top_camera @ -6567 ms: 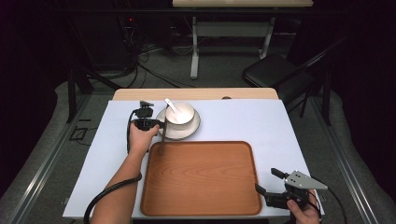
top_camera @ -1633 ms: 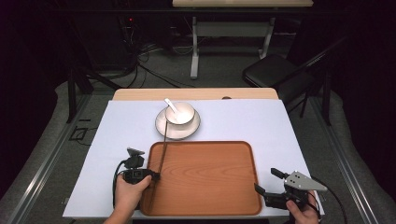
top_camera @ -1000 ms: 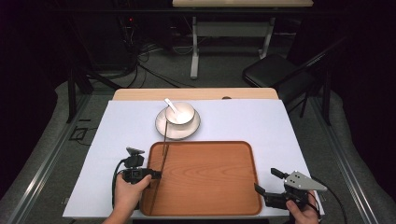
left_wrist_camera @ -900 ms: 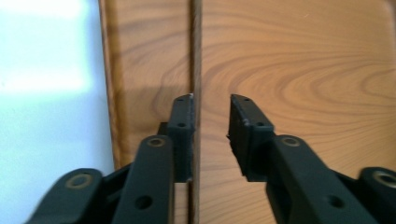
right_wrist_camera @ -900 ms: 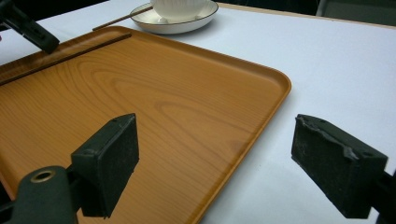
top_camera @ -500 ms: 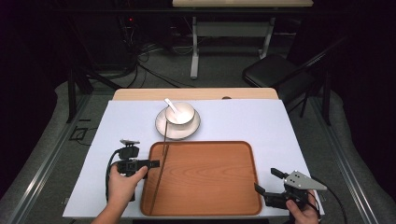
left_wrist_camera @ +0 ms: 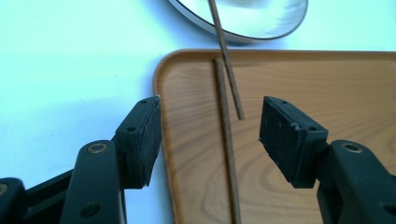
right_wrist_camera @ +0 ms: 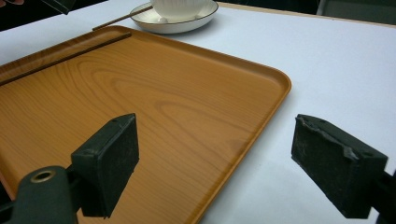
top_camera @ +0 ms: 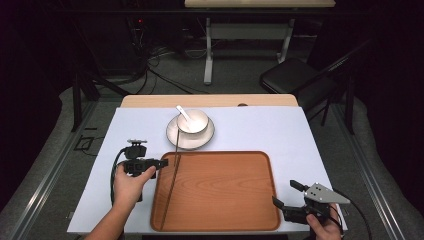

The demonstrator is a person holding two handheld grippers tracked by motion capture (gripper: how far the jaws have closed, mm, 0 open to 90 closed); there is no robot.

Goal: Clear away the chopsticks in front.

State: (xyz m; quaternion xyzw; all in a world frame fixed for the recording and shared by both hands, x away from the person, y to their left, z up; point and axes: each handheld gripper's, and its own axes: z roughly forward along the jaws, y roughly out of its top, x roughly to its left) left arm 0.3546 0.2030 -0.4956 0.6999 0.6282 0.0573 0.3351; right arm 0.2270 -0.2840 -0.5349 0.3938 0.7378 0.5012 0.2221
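Plate (left_wrist_camera: 261, 18) cut off above

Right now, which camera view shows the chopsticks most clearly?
The left gripper view: two chopsticks appear large, one flat on the wooden tray, one leaning up onto the plate. The high view shows them as a thin dark line. The right gripper view shows them far off.
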